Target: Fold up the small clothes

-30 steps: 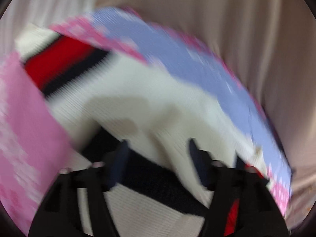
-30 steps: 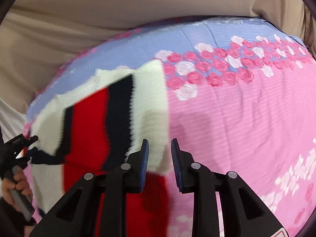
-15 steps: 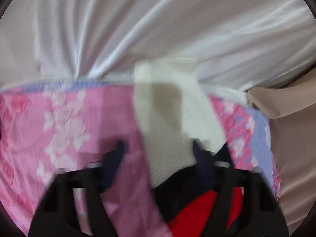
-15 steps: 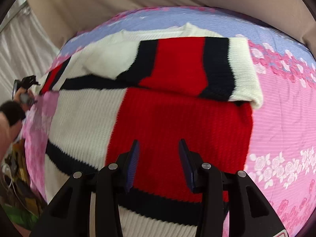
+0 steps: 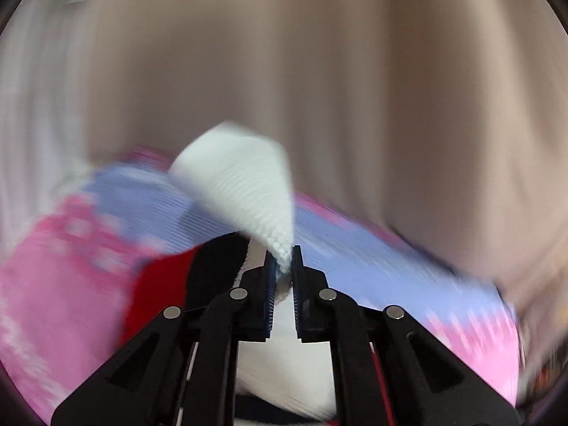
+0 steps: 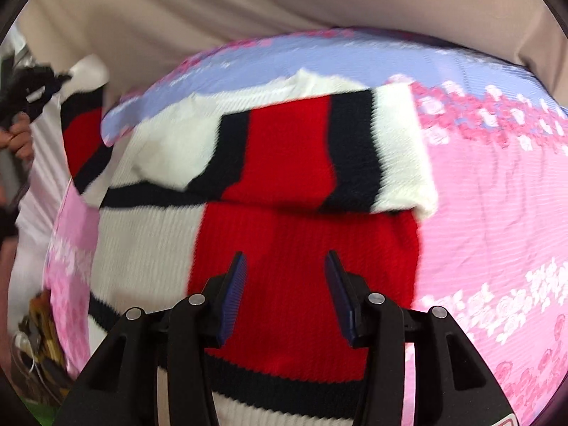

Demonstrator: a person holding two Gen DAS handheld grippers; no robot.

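Knit sweater (image 6: 284, 248) cuff now pinched — left gripper (image 5: 283, 269), right gripper (image 6: 284, 277) wider.

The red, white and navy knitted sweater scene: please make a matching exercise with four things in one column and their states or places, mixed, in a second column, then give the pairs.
Things:
1. left gripper
2. right gripper
3. white ribbed sleeve cuff
4. pink and lilac flowered bedsheet

States:
A. open, above the red panel
B. lies under the red, white and navy knitted sweater
C. shut on knit fabric
D. lifted, pinched between two fingers

Pairs: 1-C, 2-A, 3-D, 4-B
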